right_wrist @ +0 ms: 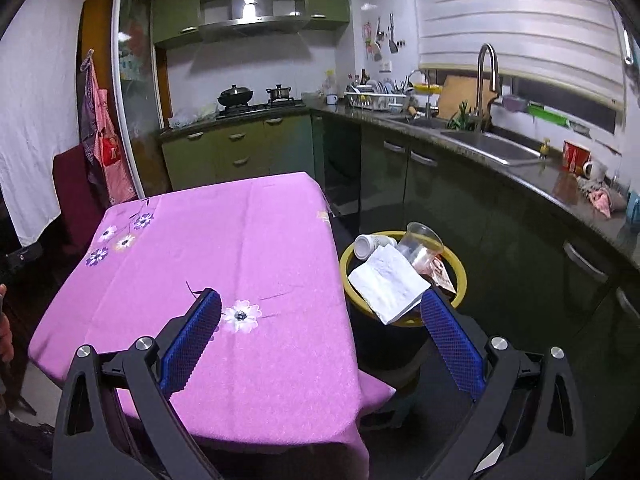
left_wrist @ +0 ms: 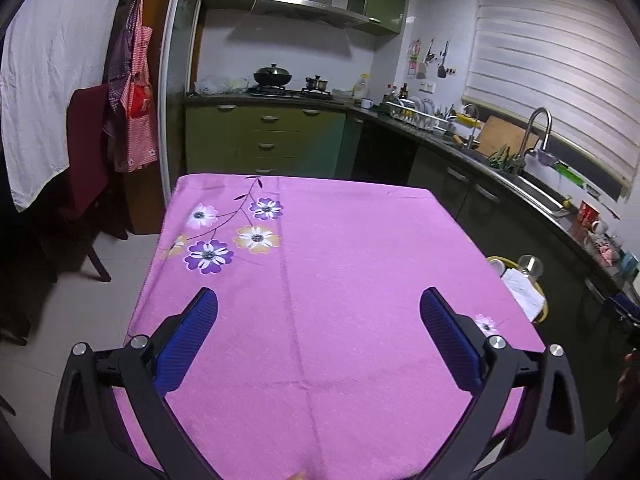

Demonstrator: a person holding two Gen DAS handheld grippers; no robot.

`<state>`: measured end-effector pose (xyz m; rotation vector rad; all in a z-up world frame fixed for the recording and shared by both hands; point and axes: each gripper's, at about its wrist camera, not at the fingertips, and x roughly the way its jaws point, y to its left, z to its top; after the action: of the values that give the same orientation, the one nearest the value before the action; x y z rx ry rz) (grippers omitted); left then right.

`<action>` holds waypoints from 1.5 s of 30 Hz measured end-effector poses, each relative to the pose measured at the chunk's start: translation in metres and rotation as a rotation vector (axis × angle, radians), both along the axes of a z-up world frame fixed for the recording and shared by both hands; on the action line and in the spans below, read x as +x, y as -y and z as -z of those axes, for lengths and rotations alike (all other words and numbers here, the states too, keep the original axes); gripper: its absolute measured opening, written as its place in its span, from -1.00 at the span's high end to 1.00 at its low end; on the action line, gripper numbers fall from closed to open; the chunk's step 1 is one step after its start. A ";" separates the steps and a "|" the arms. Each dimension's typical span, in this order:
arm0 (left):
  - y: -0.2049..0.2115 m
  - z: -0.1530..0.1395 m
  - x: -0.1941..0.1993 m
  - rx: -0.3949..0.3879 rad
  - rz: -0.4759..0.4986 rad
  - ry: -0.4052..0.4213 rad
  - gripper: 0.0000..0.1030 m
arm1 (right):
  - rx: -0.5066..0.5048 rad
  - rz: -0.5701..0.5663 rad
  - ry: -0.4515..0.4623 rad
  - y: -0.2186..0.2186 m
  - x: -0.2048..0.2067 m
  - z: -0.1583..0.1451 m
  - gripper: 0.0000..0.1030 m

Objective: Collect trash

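A yellow-rimmed trash bin (right_wrist: 460,276) stands on the floor right of the table. It holds a white paper napkin (right_wrist: 386,284) draped over its rim, a clear plastic cup (right_wrist: 420,244), a small white bottle (right_wrist: 366,246) and a reddish wrapper (right_wrist: 442,274). The bin also shows in the left wrist view (left_wrist: 542,312), with the napkin (left_wrist: 522,292) and the cup (left_wrist: 530,266). My left gripper (left_wrist: 318,312) is open and empty above the pink tablecloth (left_wrist: 340,240). My right gripper (right_wrist: 320,316) is open and empty over the table's right edge, its right finger (right_wrist: 448,332) near the bin.
The table with the pink floral cloth (right_wrist: 224,240) fills the foreground. A kitchen counter with a sink (right_wrist: 492,146) and a tap (right_wrist: 486,68) runs along the right. A stove with pots (right_wrist: 236,98) is at the back. A dark red chair (left_wrist: 86,152) stands at the left.
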<state>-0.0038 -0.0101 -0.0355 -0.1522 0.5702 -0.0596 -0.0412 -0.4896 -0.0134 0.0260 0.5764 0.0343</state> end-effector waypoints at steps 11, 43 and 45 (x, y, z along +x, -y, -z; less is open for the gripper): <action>0.005 -0.003 -0.005 -0.008 0.033 -0.002 -0.87 | -0.010 -0.010 0.017 -0.007 -0.010 -0.008 -0.91; 0.018 -0.004 -0.002 0.030 0.063 -0.006 -0.87 | -0.002 -0.002 0.016 -0.003 -0.007 -0.008 -0.91; 0.019 -0.004 -0.001 0.031 0.063 -0.006 -0.87 | -0.001 -0.002 0.015 -0.003 -0.006 -0.008 -0.91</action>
<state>-0.0052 -0.0286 -0.0319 -0.1041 0.5815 -0.1116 -0.0475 -0.4869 -0.0058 0.0243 0.5611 0.0359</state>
